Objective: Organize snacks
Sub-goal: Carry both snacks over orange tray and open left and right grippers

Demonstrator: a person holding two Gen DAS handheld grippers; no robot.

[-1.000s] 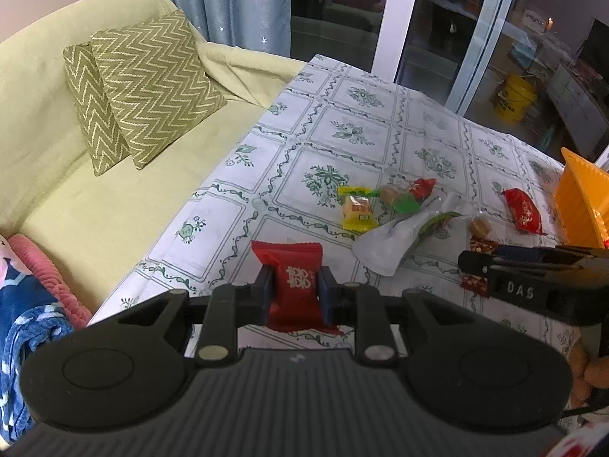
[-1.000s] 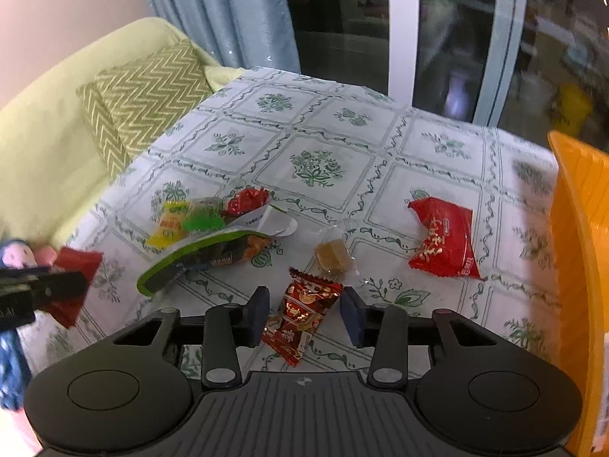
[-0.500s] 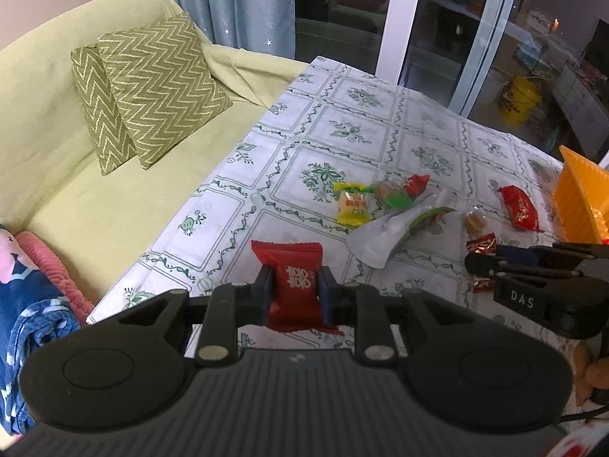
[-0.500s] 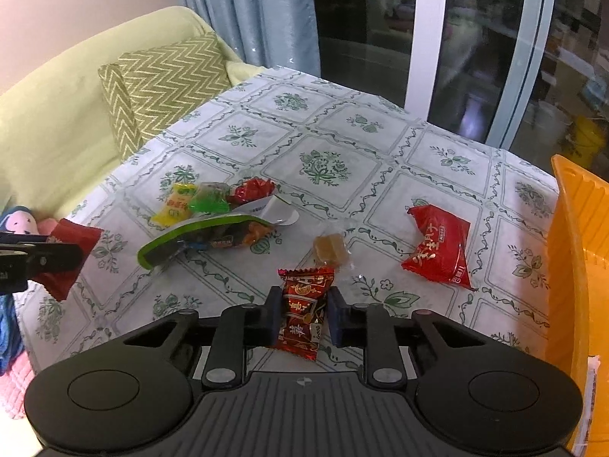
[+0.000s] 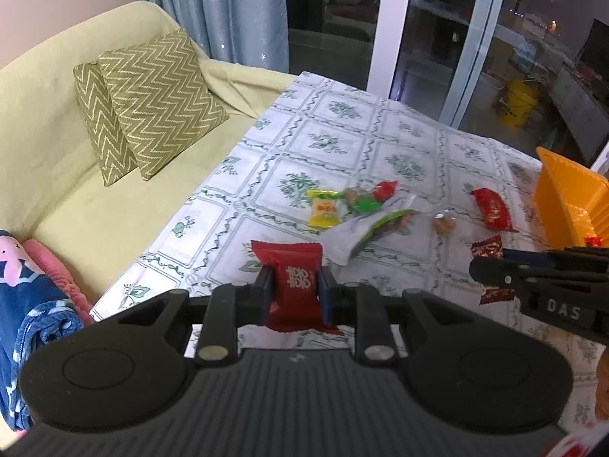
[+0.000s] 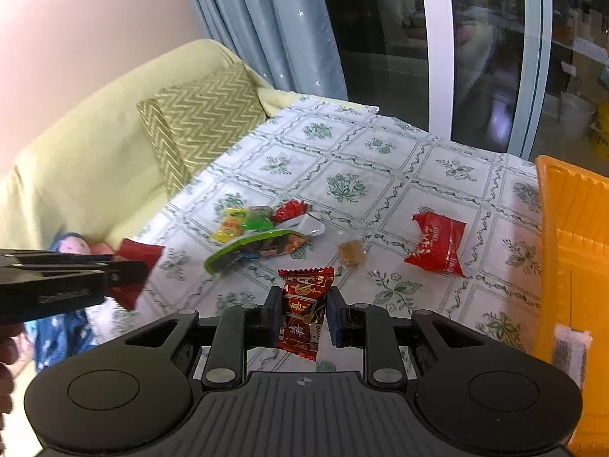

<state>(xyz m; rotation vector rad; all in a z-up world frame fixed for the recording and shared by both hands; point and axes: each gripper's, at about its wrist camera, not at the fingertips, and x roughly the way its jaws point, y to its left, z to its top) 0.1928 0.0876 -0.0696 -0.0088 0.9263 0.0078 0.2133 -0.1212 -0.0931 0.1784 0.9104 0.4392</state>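
Upper left: pale green sofa (image 5: 57, 122) with 2 zigzag cushions (image 5: 152, 103). Top: blue curtain (image 5: 228, 11). Right edge: yellow bucket (image 5: 518, 103).

White surface (image 5: 380, 141) with green floral squares; olive zigzag cushion (image 5: 160, 95); orange bin (image 6: 571, 251); red wrapper (image 5: 295, 278).

You have a plain red packet (image 5: 296, 280) pinched upright, off the cloth. Your other catch is a dark red candy (image 6: 304, 310) with gold print, also upright and lifted. On the cloth lie a yellow candy (image 6: 229, 224), a green one (image 6: 259, 222) and a small red one (image 6: 290, 209), bunched beside a green-edged pouch (image 6: 259, 247). A clear-wrapped amber sweet (image 6: 352, 253) sits near them; a crumpled red packet (image 6: 436, 243) lies near the orange bin (image 6: 571, 228).
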